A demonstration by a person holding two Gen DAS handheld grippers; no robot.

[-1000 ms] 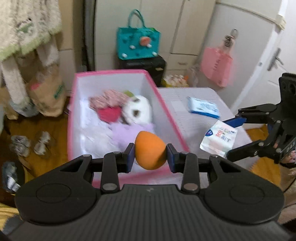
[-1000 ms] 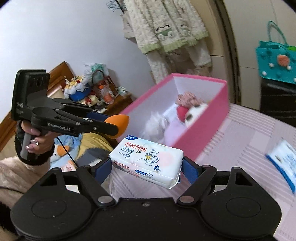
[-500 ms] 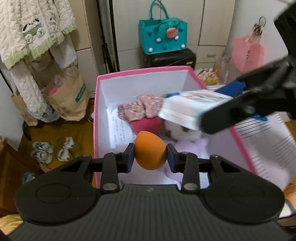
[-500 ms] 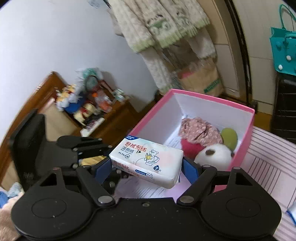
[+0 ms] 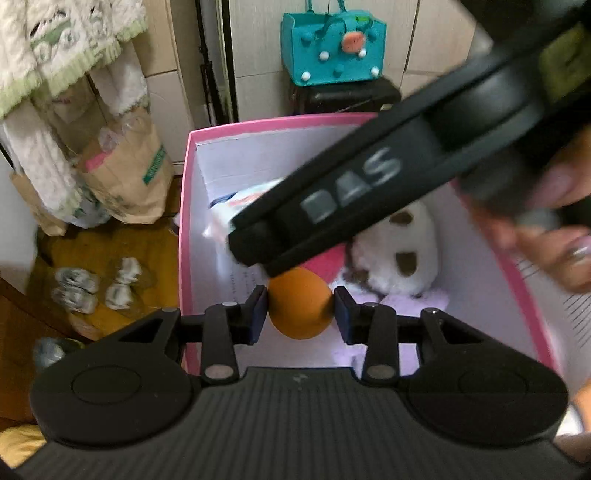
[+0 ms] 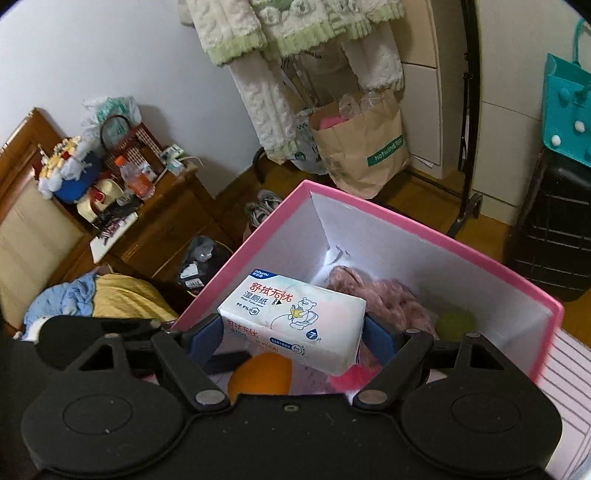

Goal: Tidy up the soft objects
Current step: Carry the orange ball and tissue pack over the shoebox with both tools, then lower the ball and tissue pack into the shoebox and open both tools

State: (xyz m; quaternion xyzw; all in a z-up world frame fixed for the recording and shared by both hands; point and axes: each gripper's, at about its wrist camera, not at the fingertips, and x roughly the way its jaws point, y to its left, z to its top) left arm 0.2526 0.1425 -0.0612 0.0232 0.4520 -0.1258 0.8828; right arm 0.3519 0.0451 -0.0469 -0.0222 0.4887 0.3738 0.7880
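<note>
A pink box [image 6: 480,254] with white inner walls fills the middle of both views, open at the top, and both grippers hang over it. Behind it a brown paper bag [image 6: 364,142] stands on the floor under hanging fleece clothes [image 6: 295,33], and a teal bag [image 5: 332,48] sits on a dark case further back.

Inside the box lie a white plush toy with brown spots [image 5: 402,251], a pinkish crumpled cloth [image 6: 384,295] and a small green item [image 6: 454,321] that is too blurred to name, perhaps a ball.

The right gripper [image 6: 293,330] has its fingers clamped on a pack of wet wipes [image 6: 291,314], held above the box's left side. In the left view this gripper crosses the frame as a black bar just above the sponge.

The left gripper [image 5: 300,310] has its fingers pressed against an orange egg-shaped sponge [image 5: 300,308], held over the near end of the box.
</note>
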